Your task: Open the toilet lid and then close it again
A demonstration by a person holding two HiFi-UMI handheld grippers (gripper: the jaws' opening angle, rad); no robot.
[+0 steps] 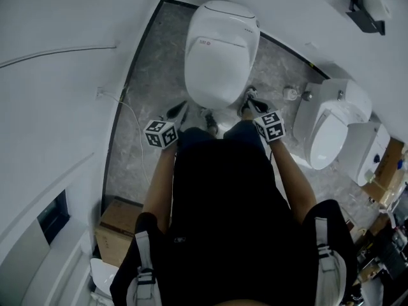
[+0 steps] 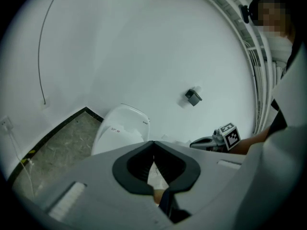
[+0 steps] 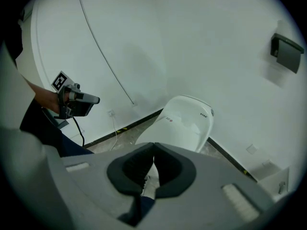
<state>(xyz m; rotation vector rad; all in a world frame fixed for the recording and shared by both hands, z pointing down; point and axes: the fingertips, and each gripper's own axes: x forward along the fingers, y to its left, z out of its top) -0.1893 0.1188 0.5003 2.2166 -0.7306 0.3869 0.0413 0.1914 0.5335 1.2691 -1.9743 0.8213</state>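
The white toilet (image 1: 220, 62) stands against the wall with its lid down; it also shows in the left gripper view (image 2: 122, 128) and the right gripper view (image 3: 184, 121). My left gripper (image 1: 178, 111) hangs just off the bowl's front left, shut and empty, its jaws meeting tip to tip (image 2: 153, 143). My right gripper (image 1: 250, 101) hangs at the bowl's front right, also shut with nothing between its jaws (image 3: 154, 145). Neither touches the lid. Each gripper sees the other: the right one (image 2: 211, 142) and the left one (image 3: 79, 102).
A second white toilet (image 1: 331, 129) stands to the right, with boxes and clutter (image 1: 382, 171) behind it. A cardboard box (image 1: 118, 231) sits at the lower left. A thin cable (image 1: 131, 116) runs over the grey floor. A dark wall box (image 1: 366, 11) hangs at the upper right.
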